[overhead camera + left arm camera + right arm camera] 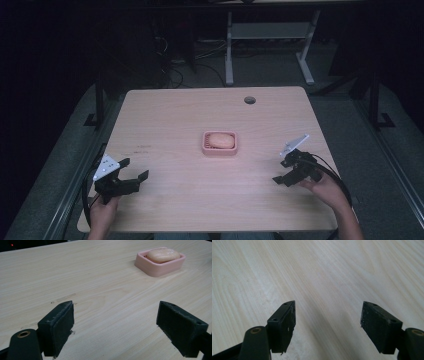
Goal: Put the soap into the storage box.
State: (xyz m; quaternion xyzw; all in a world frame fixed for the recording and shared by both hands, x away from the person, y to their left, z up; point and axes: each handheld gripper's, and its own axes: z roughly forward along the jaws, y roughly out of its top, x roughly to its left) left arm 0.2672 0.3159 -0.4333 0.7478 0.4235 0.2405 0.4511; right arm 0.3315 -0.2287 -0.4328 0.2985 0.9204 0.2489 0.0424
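A pink soap dish [219, 149] sits at the middle of the wooden table [170, 115], and a pale peach bar of soap [220, 140] lies in it. The left gripper view catches the dish [160, 267] and soap [163, 255] at its upper right. My left gripper [136, 169] is held at the table's front left, well short of the dish; its jaws stand wide apart with bare wood between them [116, 315]. At the front right, my right gripper [281, 171] hovers low over the table, jaws apart and holding nothing [328, 315].
A round cable hole [249, 100] lies near the table's far right edge. Beyond the table stand the white legs of another desk [229, 50] and loose cables on the floor. Black cables trail from both grippers off the front edge.
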